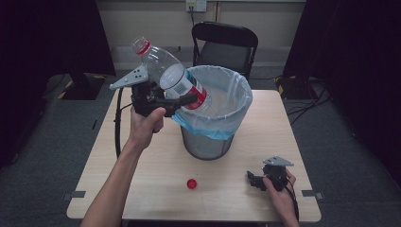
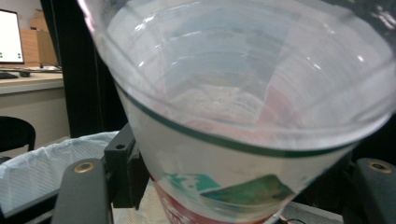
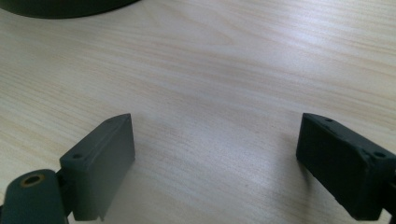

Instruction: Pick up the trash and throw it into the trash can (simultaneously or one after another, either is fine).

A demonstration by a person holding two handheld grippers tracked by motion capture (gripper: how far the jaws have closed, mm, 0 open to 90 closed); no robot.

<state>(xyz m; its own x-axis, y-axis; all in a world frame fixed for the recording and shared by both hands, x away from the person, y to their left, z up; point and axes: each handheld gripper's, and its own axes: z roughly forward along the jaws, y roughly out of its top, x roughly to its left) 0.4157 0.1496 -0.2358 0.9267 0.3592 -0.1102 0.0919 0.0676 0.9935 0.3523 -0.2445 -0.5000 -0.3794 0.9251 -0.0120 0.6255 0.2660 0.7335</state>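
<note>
Left hand [image 1: 147,124] raised, left gripper [image 1: 182,100] clamped on clear plastic bottle [image 1: 171,73], tilted, base over rim of mesh bin [image 1: 210,142] with pale-blue liner. Right gripper [image 1: 255,180] rests near-right on pale wood surface [image 1: 156,165], jaws wide apart, holding nothing. Small red ball [image 1: 191,183] near bin.

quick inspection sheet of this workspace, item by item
Surface: light wood table, mostly bare.
Job's things: clear plastic bottle, uncapped, tilted over the lined mesh bin; red cap lies on the table in front of the bin.
Clutter: nothing seen.
Grippers: left gripper shut on the bottle's labelled body; right gripper open, low over the table.
Cables: black cable trails from the left gripper; more on the floor at right.
Surroundings: black folding chair behind the table, dark curtains, grey carpet.
</note>
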